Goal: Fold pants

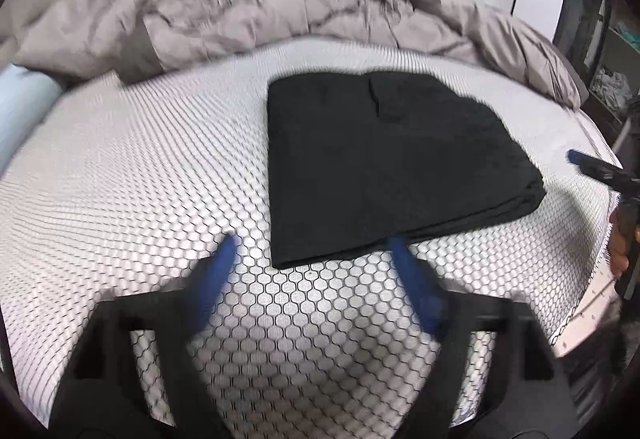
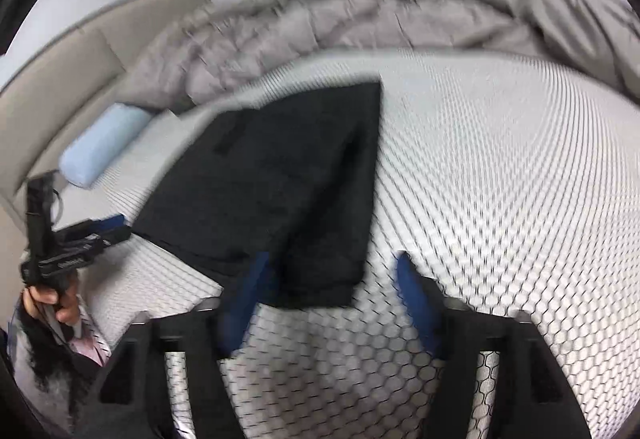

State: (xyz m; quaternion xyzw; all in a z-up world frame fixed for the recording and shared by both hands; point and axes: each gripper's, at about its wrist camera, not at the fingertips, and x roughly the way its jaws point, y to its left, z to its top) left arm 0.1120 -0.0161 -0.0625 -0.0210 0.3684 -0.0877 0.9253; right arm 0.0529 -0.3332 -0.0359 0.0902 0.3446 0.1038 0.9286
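black pants (image 1: 384, 167) folded flat, square

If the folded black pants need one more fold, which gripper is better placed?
Probably the right gripper: its open jaws already straddle the folded black pants' near corner; the left gripper stands open just short of them.

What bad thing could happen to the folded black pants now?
1. The right gripper is open, but one of its blue fingers sits right by the near corner of the pants. It might snag that corner and flip a layer open.
2. The left gripper is open too, close to the pants' front edge, so a careless sweep could nudge the stack crooked.
3. The crumpled duvet lies just behind and could slide onto them.
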